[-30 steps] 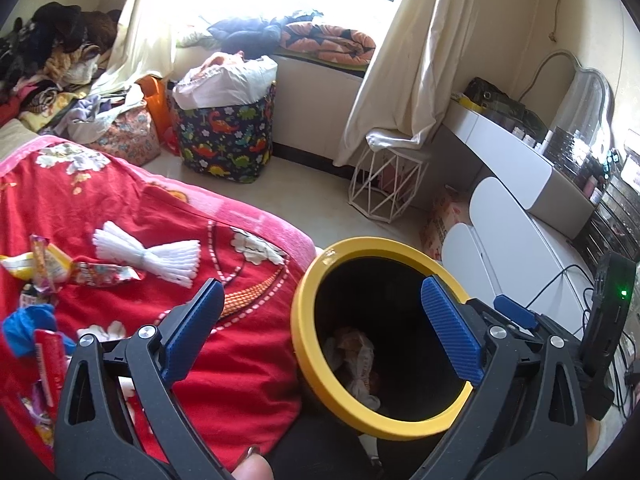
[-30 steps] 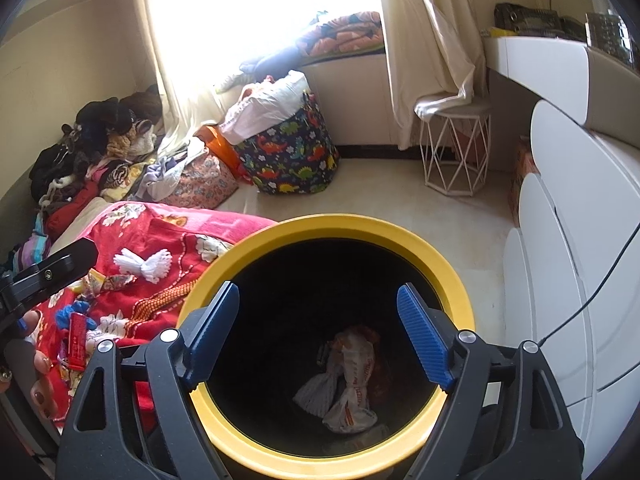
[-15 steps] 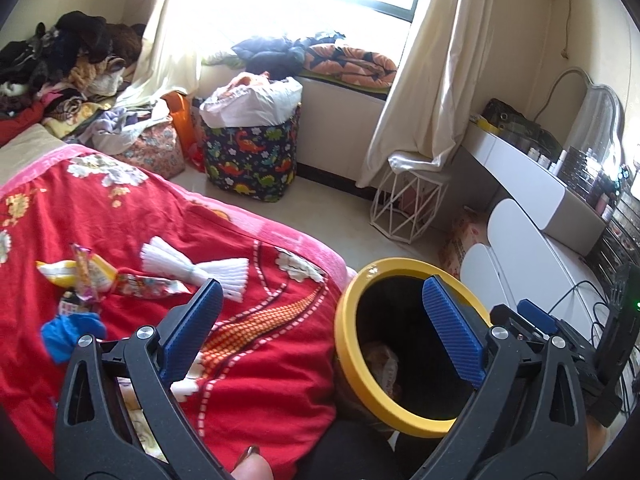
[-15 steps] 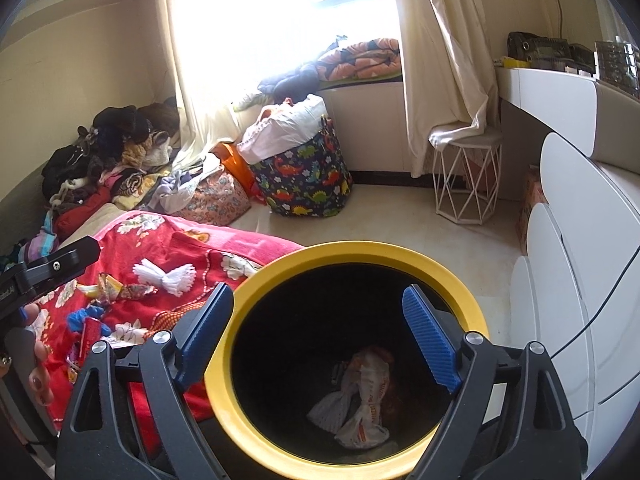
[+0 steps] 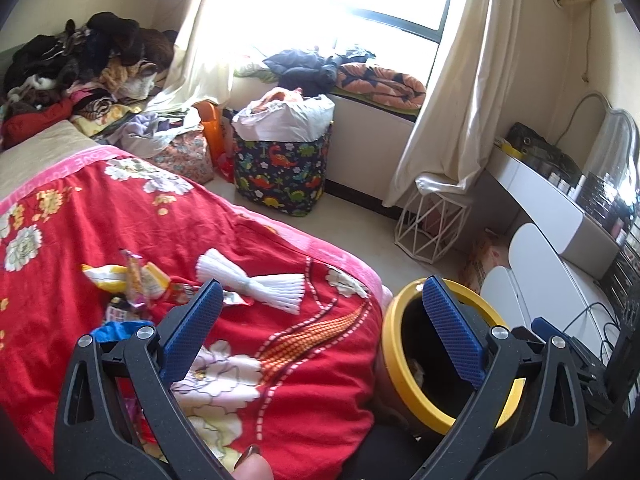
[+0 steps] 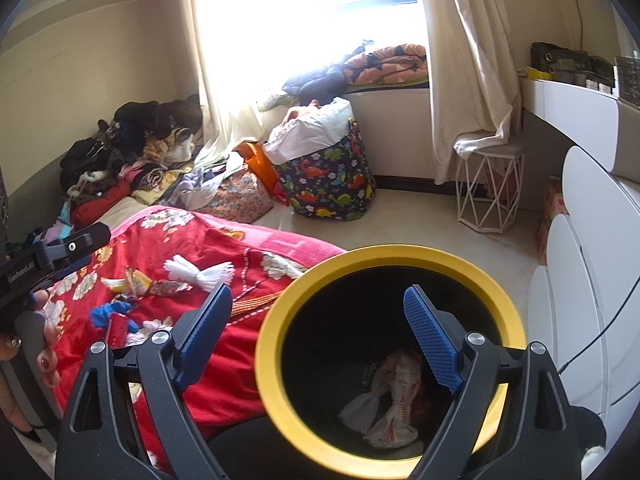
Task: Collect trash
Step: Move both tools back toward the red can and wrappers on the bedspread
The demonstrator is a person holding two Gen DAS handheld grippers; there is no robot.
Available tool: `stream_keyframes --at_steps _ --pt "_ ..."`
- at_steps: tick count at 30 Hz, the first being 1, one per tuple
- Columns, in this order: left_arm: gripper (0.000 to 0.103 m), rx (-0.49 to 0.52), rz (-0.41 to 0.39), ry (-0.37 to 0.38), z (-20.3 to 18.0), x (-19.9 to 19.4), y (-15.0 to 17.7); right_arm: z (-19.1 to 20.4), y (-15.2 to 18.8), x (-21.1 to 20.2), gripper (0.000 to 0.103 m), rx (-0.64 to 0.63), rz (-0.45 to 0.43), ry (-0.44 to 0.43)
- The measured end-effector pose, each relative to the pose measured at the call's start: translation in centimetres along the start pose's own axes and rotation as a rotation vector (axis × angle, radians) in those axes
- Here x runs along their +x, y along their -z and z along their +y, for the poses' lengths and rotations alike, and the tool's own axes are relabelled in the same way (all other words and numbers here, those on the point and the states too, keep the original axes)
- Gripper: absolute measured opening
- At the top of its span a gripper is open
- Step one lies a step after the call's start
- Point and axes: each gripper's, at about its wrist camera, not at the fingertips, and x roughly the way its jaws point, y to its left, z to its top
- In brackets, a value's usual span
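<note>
One yellow-rimmed bin point(image 6: 276, 364) upright, mouth up; white bow-shaped wrapper point(image 5: 256, 285) lengthwise across blanket point(image 5: 256, 240).

The left gripper point(image 5: 320, 312), a black plastic clamp with 2 blue ribbed pads, fills the lower part of the left wrist view, its arms rising from the bottom corners and its jaws spread wide with nothing between them. A fingertip point(image 5: 252, 466) with a dark painted nail shows at the bottom centre of that view. The right gripper point(image 6: 318, 320), of the same black-and-blue build, stands in the lower half of the right wrist view; its jaws have just been opening and hold nothing. At the far left edge, the person's left hand point(image 6: 38, 360), nails painted red, wraps a dark handle.
</note>
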Motion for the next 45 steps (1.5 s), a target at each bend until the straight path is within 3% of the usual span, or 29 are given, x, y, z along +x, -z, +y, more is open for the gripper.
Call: stream_keyframes --at_steps 17,31,35,38,45 --pt "0.092 -0.080 -0.029 -0.116 6.2 -1.8 -0.3 8.6 0.4 1.7 0.087 -0.097 0.061 -0.155" --pt "0.091 -0.209 -0.024 -0.272 15.0 -4.2 0.2 17.6 2.2 4.5 0.087 -0.245 0.141 -0.296" --pt "0.084 -0.239 -0.002 -0.284 16.6 -4.3 0.7 20.1 3.0 5.6 0.087 -0.288 0.170 -0.336" --pt "0.073 -0.266 0.033 -0.271 17.9 -4.0 1.3 21.4 3.5 6.7 0.086 -0.301 0.197 -0.355" --pt "0.052 -0.337 0.113 -0.205 19.6 -2.6 2.9 23.1 4.7 10.3 0.069 -0.276 0.311 -0.380"
